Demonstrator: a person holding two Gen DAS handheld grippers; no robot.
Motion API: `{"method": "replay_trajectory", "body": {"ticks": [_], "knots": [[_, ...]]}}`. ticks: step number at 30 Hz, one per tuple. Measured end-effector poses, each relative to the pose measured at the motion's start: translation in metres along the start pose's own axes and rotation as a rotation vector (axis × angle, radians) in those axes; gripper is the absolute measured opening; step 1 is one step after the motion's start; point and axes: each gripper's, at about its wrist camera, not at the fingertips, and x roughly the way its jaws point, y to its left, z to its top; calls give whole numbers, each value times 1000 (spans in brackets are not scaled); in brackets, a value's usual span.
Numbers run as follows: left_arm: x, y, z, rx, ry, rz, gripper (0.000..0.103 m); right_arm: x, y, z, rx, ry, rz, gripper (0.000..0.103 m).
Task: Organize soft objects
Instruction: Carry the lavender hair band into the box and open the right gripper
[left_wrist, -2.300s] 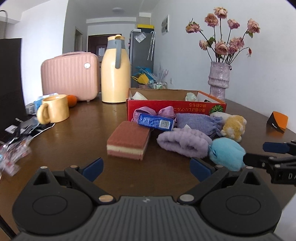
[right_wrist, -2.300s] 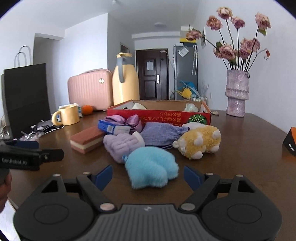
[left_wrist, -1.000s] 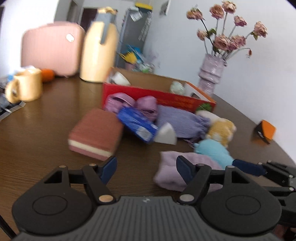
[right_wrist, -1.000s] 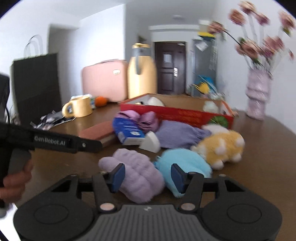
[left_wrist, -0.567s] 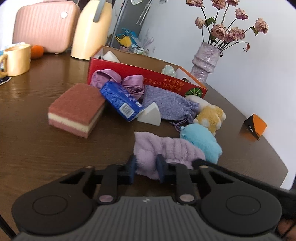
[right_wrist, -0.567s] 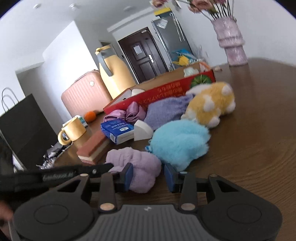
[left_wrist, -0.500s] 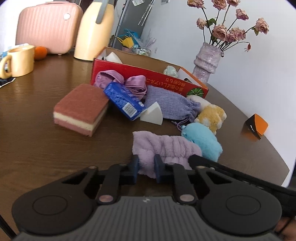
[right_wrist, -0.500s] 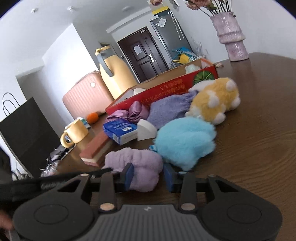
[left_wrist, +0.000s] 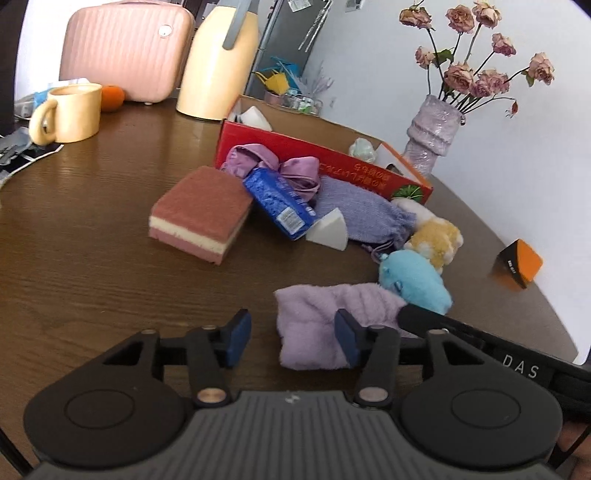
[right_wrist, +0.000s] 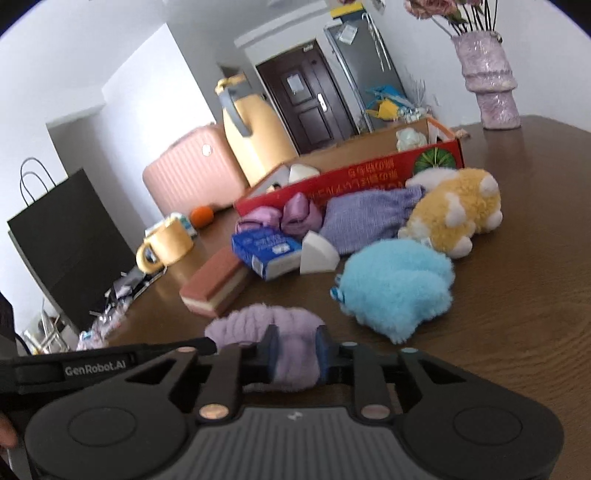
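Observation:
A fluffy lilac cloth (left_wrist: 314, 314) lies on the brown table nearest to me. My right gripper (right_wrist: 295, 352) is shut on its end (right_wrist: 291, 363), and in the left wrist view one right finger (left_wrist: 421, 317) reaches onto the cloth from the right. My left gripper (left_wrist: 293, 338) is opening. The cloth's other end sits between its blue pads, which do not press on it. Behind lie a blue plush (right_wrist: 397, 288), a yellow plush (right_wrist: 454, 221), a lavender pouch (left_wrist: 358, 214), a white wedge sponge (left_wrist: 328, 232), a blue tissue pack (left_wrist: 277, 203) and a pink sponge (left_wrist: 201, 218).
An open red cardboard box (left_wrist: 332, 162) stands behind the pile, with satin scrunchies (left_wrist: 273, 166) against it. A yellow mug (left_wrist: 70, 112), a yellow thermos (left_wrist: 218, 62) and a pink case (left_wrist: 125, 48) are at the back left. A vase (left_wrist: 430, 144) and an orange-black block (left_wrist: 519, 264) stand right.
My left gripper, shut on the lilac cloth's near end half a second ago, has opened off it. The right gripper stays shut on the cloth and has rolled.

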Motion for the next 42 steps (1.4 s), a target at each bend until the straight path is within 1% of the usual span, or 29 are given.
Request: {"method": "replay_trajectory", "body": {"ticks": [1, 2, 4, 5, 6, 9, 10, 12, 15, 17, 19, 22, 24, 25, 26, 28, 30, 31, 32, 33, 34, 35, 37, 40, 42], "knots": [[3, 0, 0, 0, 0, -6, 60, 1, 0, 1, -2, -11, 1, 33], [5, -1, 1, -4, 3, -7, 62, 3, -1, 2, 4, -14, 2, 35], [11, -4, 1, 2, 9, -14, 61, 11, -3, 2, 14, -11, -1, 35], [15, -5, 0, 12, 15, -12, 56, 17, -3, 2, 10, 0, -5, 34], [18, -5, 0, 16, 21, -10, 45, 22, -4, 1, 7, 12, -14, 34], [23, -1, 0, -6, 25, -49, 30, 30, -4, -2, -10, 19, -6, 26], [23, -1, 0, 1, 19, -50, 28, 31, -2, -1, -24, 18, -7, 24], [24, -3, 2, 14, 9, -45, 20, 34, 1, -1, -59, 22, -14, 22], [21, -8, 8, 38, -10, -37, 16, 35, 0, 4, -45, 28, 6, 18], [19, -10, 18, 49, -30, -49, 15, 35, 1, 10, -45, 25, 13, 17], [19, -13, 38, 63, -60, -73, 15, 32, 6, 23, -64, -8, 16, 17], [30, -16, 88, 94, -100, -134, 15, 36, 6, 59, -90, -63, 14, 17], [52, -15, 133, 98, -99, -159, 15, 50, -1, 95, -90, -84, 14, 17], [71, -14, 163, 102, -79, -165, 15, 62, -6, 119, -89, -95, 20, 17], [87, -12, 184, 96, -68, -155, 15, 74, -11, 142, -79, -92, 21, 17], [132, -17, 235, 113, -26, -132, 15, 108, -23, 193, -55, -80, 22, 17], [178, -18, 273, 115, 33, -98, 15, 151, -32, 238, -72, -52, -27, 17], [205, -17, 290, 96, 67, -74, 15, 175, -38, 258, -58, -34, -52, 17], [224, -14, 300, 70, 93, -54, 15, 201, -41, 274, -74, -1, -86, 17], [247, -9, 309, 24, 134, -39, 15, 222, -46, 286, -79, 32, -108, 17], [268, -6, 315, 8, 165, -12, 15, 244, -51, 295, -70, 60, -130, 17], [282, -5, 319, 11, 173, 16, 15, 264, -55, 301, -74, 98, -145, 17], [306, -4, 321, 36, 172, 59, 16, 297, -64, 306, -61, 137, -161, 17], [326, 2, 318, 45, 179, 91, 19, 329, -84, 308, -8, 188, -147, 18], [334, 4, 314, 47, 182, 101, 32, 345, -94, 306, 25, 214, -157, 22]]}}
